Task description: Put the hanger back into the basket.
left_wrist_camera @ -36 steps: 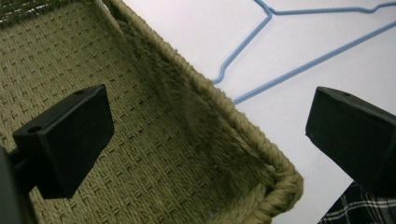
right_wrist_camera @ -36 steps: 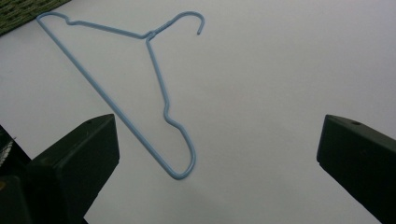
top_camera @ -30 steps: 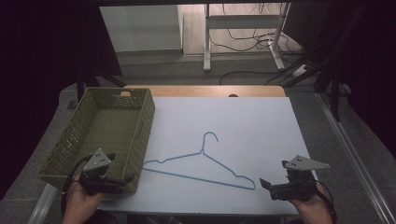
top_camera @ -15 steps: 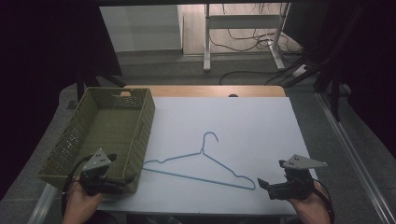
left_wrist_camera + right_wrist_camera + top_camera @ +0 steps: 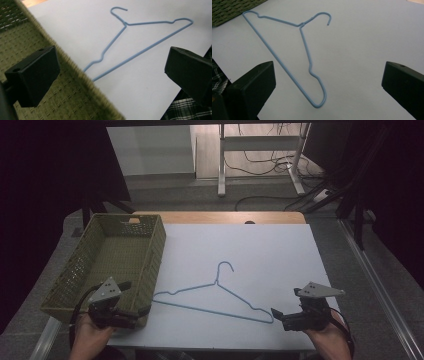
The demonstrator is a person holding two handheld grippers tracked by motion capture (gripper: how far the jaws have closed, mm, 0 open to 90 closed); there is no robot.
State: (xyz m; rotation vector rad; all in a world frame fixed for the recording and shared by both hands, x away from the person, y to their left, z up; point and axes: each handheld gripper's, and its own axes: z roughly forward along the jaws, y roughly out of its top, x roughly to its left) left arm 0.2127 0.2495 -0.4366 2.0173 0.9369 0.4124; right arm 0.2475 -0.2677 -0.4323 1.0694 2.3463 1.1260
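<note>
A light blue wire hanger lies flat on the white table top, hook pointing to the far side. My right gripper sits low at the front right, open, its jaws just short of the hanger's right end. In the right gripper view the hanger lies ahead of the wide-open right gripper, with its rounded end between the jaws' lines. My left gripper is open at the green basket's near right corner. The left gripper view shows the hanger beyond the open left gripper.
The olive woven basket stands along the table's left side with nothing visible inside; its corner also shows in the right gripper view. A wooden strip edges the table's far side. Floor, cables and a desk frame lie beyond.
The right gripper has edged a little left and lower, closer to the hanger's right end. The left gripper and the hanger have stayed put.
</note>
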